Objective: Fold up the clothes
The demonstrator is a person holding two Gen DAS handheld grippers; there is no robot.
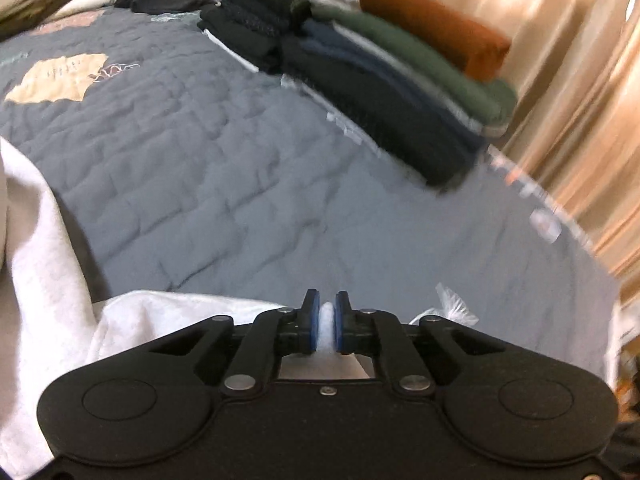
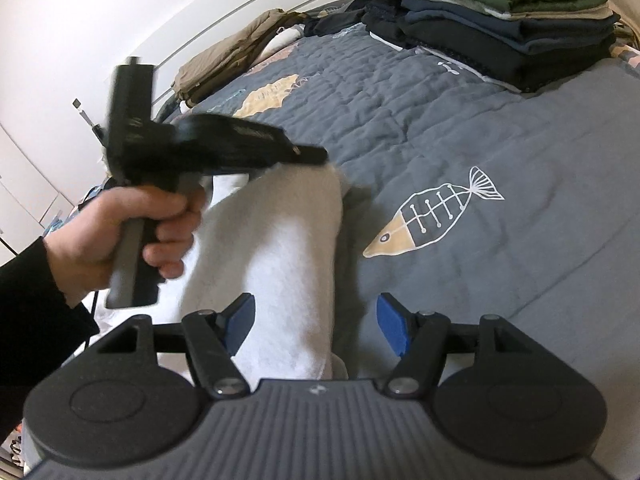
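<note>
The right gripper (image 2: 316, 328) is wide open, and the white cloth (image 2: 280, 264) runs between its blue pads (image 2: 394, 330) without being pinched. A little farther on, the left gripper (image 1: 328, 320) is closed tight on an edge of the same cloth, held by a hand (image 2: 132, 232) in a dark sleeve. The cloth hangs over the gray quilt (image 2: 460, 128) with fish pictures. Far back sits a stack of folded clothes (image 2: 500, 36), with an orange one (image 1: 436, 24) on top.
</note>
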